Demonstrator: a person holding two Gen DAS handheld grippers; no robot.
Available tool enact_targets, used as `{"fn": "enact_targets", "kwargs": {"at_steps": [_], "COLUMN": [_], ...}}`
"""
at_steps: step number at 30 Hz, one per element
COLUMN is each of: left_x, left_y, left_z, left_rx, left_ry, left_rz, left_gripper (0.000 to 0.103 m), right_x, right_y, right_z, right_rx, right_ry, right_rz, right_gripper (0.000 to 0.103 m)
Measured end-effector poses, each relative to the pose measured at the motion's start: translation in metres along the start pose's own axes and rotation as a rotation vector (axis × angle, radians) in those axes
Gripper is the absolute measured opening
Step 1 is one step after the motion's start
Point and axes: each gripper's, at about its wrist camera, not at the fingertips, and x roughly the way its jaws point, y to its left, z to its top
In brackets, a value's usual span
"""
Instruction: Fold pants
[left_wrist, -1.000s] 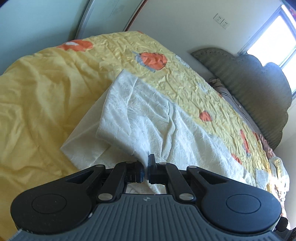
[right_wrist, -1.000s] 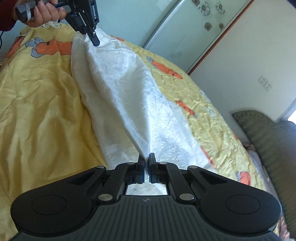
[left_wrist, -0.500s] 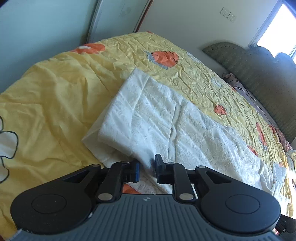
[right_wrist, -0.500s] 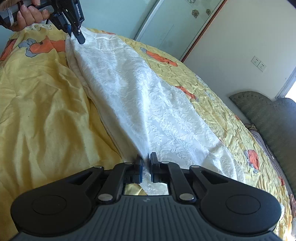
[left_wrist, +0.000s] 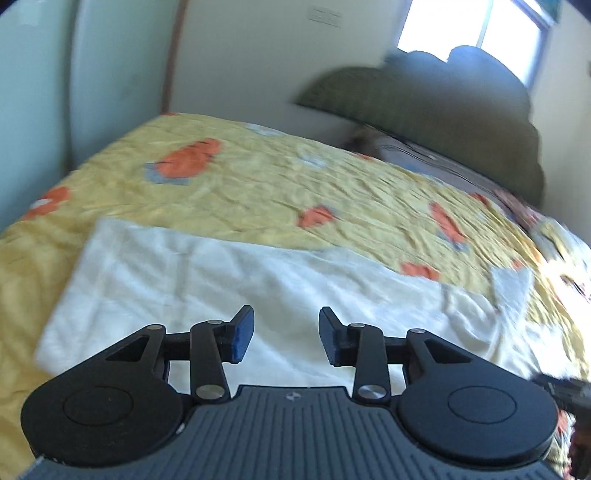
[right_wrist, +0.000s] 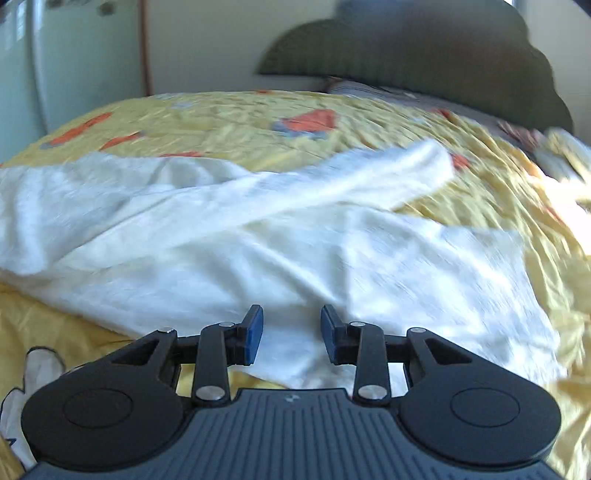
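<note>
Lying below both opening grippers (left_wrist: 286, 325) (right_wrist: 291, 323): white pants (right_wrist: 258, 251), unheld.

The pants (left_wrist: 236, 280) lie spread on the bedspread (left_wrist: 258, 184) across the middle of both views, reaching from the left edge toward the right. In the right wrist view one leg (right_wrist: 369, 177) lies folded over the rest (slanting toward the upper right). Behind the bed, at upper right, stands the headboard (left_wrist: 443, 96); a window (left_wrist: 469, 26) sits above it.
</note>
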Motion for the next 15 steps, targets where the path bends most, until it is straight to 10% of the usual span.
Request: {"fn": "enact_targets", "kwargs": {"at_steps": [7,11,15], "left_x": [0.053,0.063,0.078], "left_y": [-0.124,-0.162,-0.182], "left_z": [-0.039,-0.07,-0.084], "left_rx": [0.328,0.474,0.549], "left_ry": [0.142,0.132,0.148], "left_rz": [-0.363,-0.387,-0.416], "left_gripper": [0.043,0.043,0.043], "right_x": [0.012,0.099,0.183], "right_y": [-0.015,-0.002,-0.003], "right_z": [0.088,0.156,0.177], "right_rx": [0.08,0.047,0.029], "right_ry": [-0.264,-0.144,0.054], "right_rz": [-0.04,0.01,-0.175], "right_gripper": [0.059,0.057,0.057]}}
